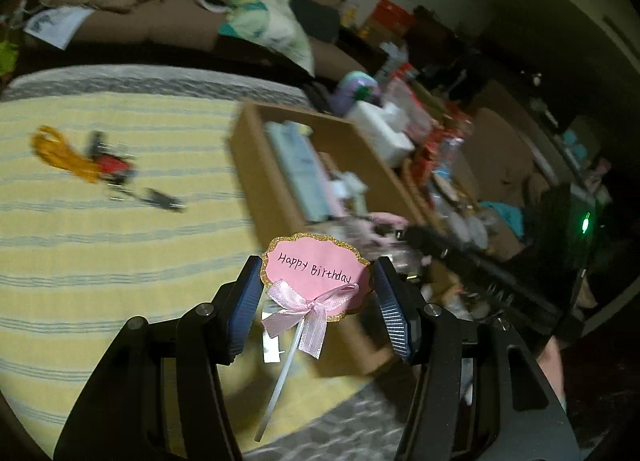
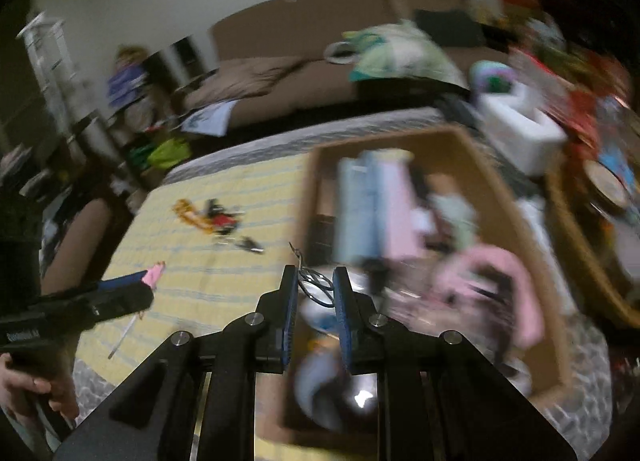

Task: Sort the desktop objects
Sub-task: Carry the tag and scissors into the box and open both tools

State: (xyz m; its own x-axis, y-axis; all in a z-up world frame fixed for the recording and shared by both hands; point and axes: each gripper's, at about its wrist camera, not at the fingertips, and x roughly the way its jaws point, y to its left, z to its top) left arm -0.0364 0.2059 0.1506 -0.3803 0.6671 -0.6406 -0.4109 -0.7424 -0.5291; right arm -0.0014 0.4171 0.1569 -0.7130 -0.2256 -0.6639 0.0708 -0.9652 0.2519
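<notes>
My left gripper (image 1: 318,263) is shut on a pink "Happy Birthday" cake topper (image 1: 304,257) with a gold rim, a pink bow and a white stick hanging below. It is held above the yellow striped cloth (image 1: 100,261), just before the near corner of an open cardboard box (image 1: 256,165). In the right wrist view the left gripper (image 2: 136,287) shows at the left with the topper (image 2: 155,273) edge-on. My right gripper (image 2: 315,275) is shut on a thin dark wire loop (image 2: 318,287), over the near left part of the box (image 2: 516,197), which holds several blurred items.
A yellow ribbon with red and black clips (image 1: 88,157) and a black clip (image 1: 164,199) lie on the cloth left of the box. A white box (image 2: 524,133) and a wicker basket (image 2: 576,253) crowd the right side. A sofa with a bag (image 1: 260,21) stands behind. A hand (image 2: 36,385) holds the left gripper.
</notes>
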